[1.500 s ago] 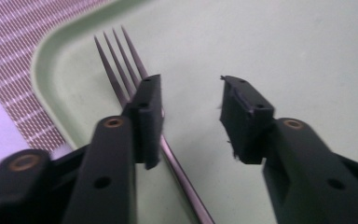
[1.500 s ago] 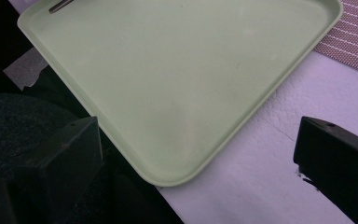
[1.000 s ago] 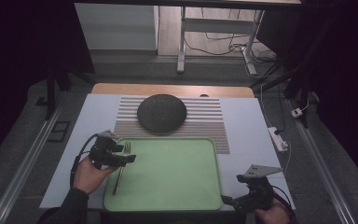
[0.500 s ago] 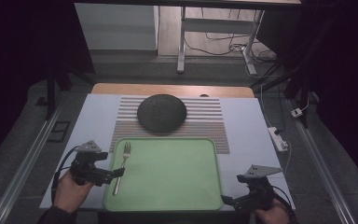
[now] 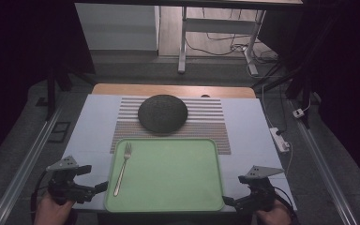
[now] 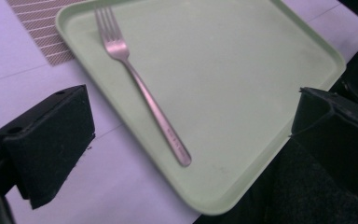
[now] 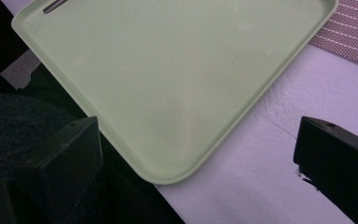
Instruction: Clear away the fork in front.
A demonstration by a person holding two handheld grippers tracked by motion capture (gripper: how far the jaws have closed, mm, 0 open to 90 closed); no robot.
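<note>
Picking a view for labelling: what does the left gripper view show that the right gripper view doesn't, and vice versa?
Left gripper view only: the whole fork lying in the tray, tines toward the striped mat, with the left claw open and holding nothing.

Right gripper view only: the tray's near right corner, a piece of tape at the table edge, and the right claw open and holding nothing; of the fork, just the handle tip at the top edge.

Both: the green tray, the white table cover, a bit of the mat.

Your way across the tray (image 5: 178, 173) is open apart from the fork (image 5: 122, 168) along its left side; the dark bowl (image 5: 162, 113), probably upturned, blocks beyond.
</note>
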